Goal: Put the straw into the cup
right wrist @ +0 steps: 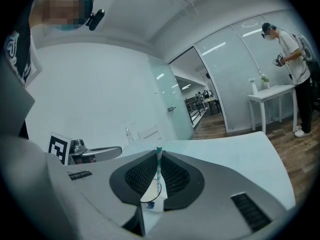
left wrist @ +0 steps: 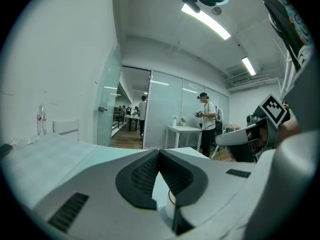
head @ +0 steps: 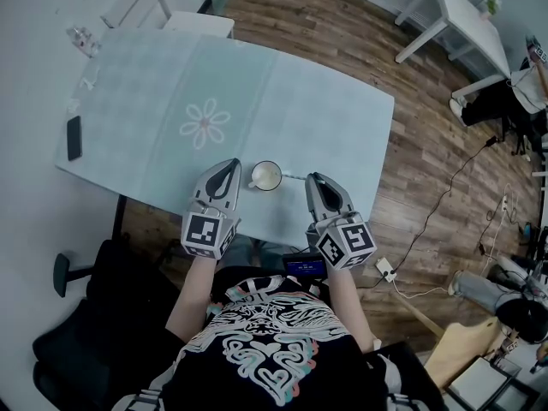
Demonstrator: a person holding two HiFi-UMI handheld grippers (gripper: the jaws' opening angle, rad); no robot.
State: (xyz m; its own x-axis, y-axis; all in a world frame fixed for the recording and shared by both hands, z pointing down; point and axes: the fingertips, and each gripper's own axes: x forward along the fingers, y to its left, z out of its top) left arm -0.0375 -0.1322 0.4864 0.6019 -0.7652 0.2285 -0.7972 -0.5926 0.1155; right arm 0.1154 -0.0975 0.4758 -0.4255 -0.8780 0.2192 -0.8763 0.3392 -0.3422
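A white cup (head: 266,175) with a handle stands near the front edge of the pale green table (head: 342,118). My left gripper (head: 229,164) lies just left of the cup, shut, with nothing between its jaws (left wrist: 159,153); the cup (left wrist: 168,204) shows behind them. My right gripper (head: 313,178) sits just right of the cup, shut on a thin green-striped straw (right wrist: 159,166). In the head view the straw (head: 295,176) is faint and points from the jaw tips toward the cup. In the right gripper view (right wrist: 159,154) the cup (right wrist: 154,198) shows behind the straw.
A black phone (head: 74,137) lies at the table's left edge and a water bottle (head: 83,39) at its far left corner. A flower print (head: 204,124) marks the tabletop. A black office chair (head: 94,306) is at lower left, and a white side table (head: 462,11) and floor cables at right.
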